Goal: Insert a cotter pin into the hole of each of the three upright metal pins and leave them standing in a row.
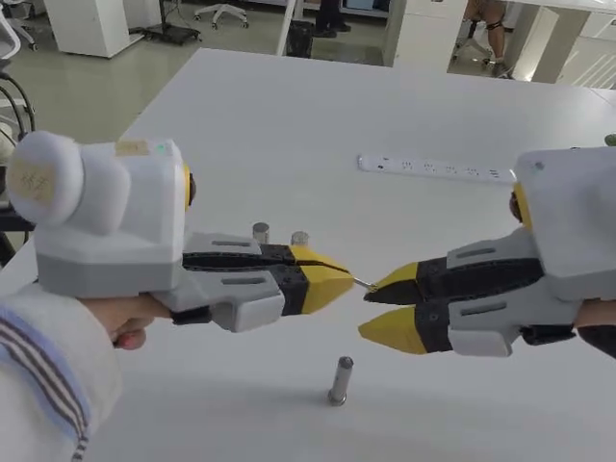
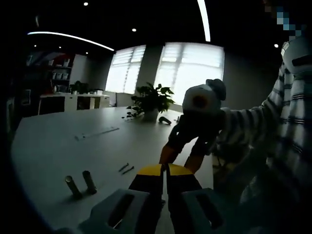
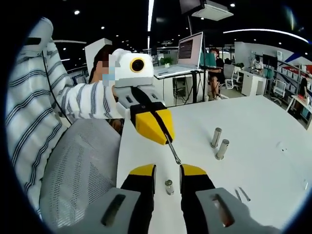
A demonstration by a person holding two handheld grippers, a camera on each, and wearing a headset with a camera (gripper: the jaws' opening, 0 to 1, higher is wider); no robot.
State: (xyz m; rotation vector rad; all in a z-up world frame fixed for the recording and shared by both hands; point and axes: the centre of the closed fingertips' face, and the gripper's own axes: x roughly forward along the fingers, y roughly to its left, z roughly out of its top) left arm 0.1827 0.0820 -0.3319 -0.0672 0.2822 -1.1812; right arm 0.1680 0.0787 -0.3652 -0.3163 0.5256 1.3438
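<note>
My left gripper point(image 1: 339, 279) is shut on a thin cotter pin point(image 1: 360, 283) that sticks out of its yellow tips. In the right gripper view that cotter pin point(image 3: 172, 147) slants down from the left gripper point(image 3: 152, 124). My right gripper point(image 1: 370, 313) faces it with jaws open, the upper tip close to the pin's end. One upright metal pin point(image 1: 339, 379) stands on the table below both grippers and shows between the right gripper's point(image 3: 168, 171) own jaws as the metal pin point(image 3: 169, 186). Two more metal pins point(image 1: 261, 232) point(image 1: 299, 238) stand side by side behind the left gripper.
A white power strip point(image 1: 433, 169) lies farther back on the white table point(image 1: 289, 125). Spare cotter pins point(image 3: 241, 195) lie loose on the table near the two metal pins point(image 2: 82, 184). A person's striped sleeve point(image 1: 38, 385) is at the lower left.
</note>
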